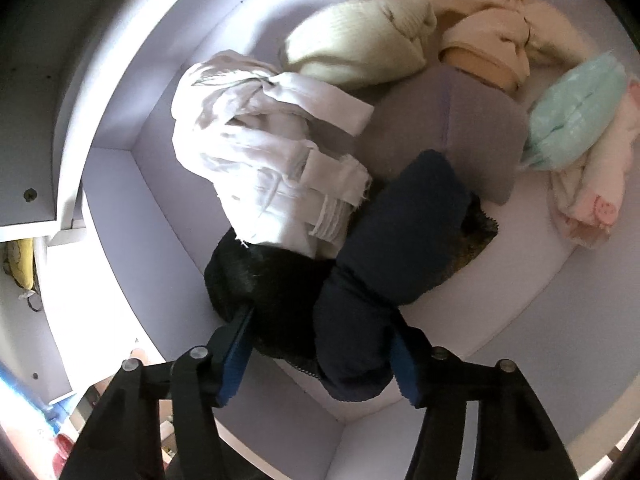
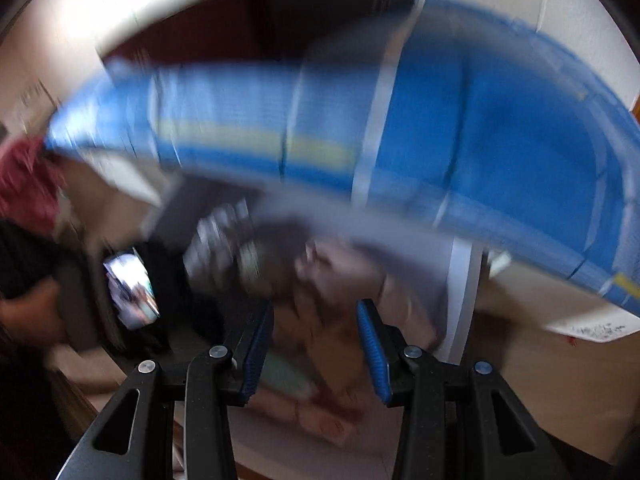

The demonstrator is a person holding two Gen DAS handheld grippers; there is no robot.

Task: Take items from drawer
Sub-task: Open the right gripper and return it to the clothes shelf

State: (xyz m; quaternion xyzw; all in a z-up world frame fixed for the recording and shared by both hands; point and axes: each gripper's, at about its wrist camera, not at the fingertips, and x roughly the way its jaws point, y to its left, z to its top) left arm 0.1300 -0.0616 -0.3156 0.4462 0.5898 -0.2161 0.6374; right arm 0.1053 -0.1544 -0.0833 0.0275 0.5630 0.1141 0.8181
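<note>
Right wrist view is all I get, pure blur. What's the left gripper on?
Observer: Left gripper is down in the white drawer, pads pressed on a dark bundle.
Operator: What else is in there?
Observer: A white garment, a pale green roll, a grey piece, a mint one.
Operator: Anything lying over the bundle?
Observer: The white garment's end rests on its black fuzzy part.
</note>
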